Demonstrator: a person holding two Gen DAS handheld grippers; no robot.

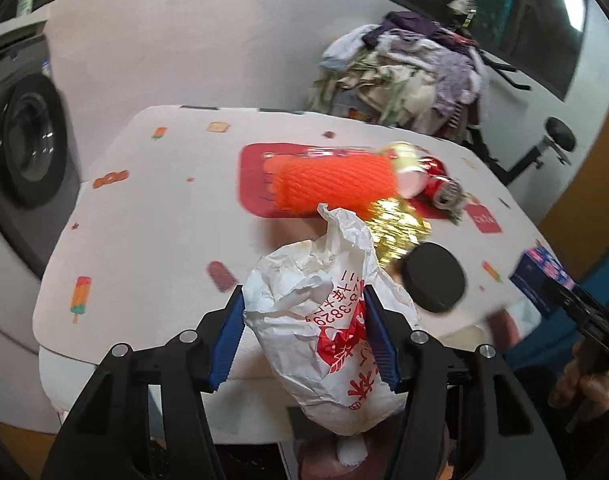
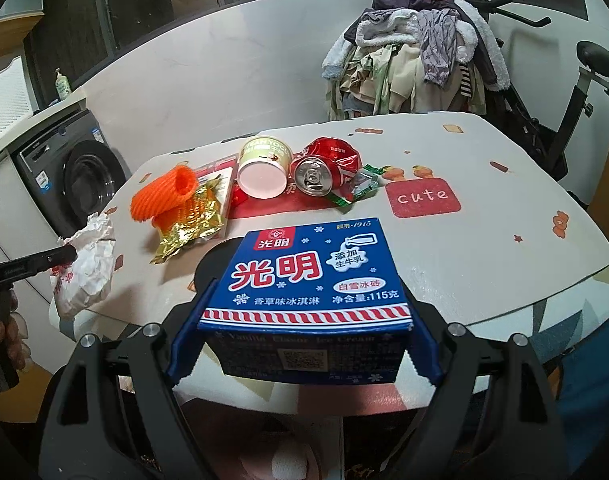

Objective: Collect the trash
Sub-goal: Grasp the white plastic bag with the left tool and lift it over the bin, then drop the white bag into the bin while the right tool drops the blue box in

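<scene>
While jaws grip, wrapper point(image 1: 324, 320) seemingly lifted.

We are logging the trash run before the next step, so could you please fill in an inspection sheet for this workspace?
Surface: white round table printed with ice lollies and a red "cute" patch.
Job's things: crumpled white paper bag with red print; blue ice-cream carton.
Clutter: orange foam net sleeve, gold foil wrapper, overturned yoghurt cup, crushed red can, green wrapper, black round disc.
Grippers: left gripper shut on the bag; right gripper shut on the carton.
Cables: nothing seen.
Surroundings: grey washing machine, heap of clothes, black exercise bike.
</scene>
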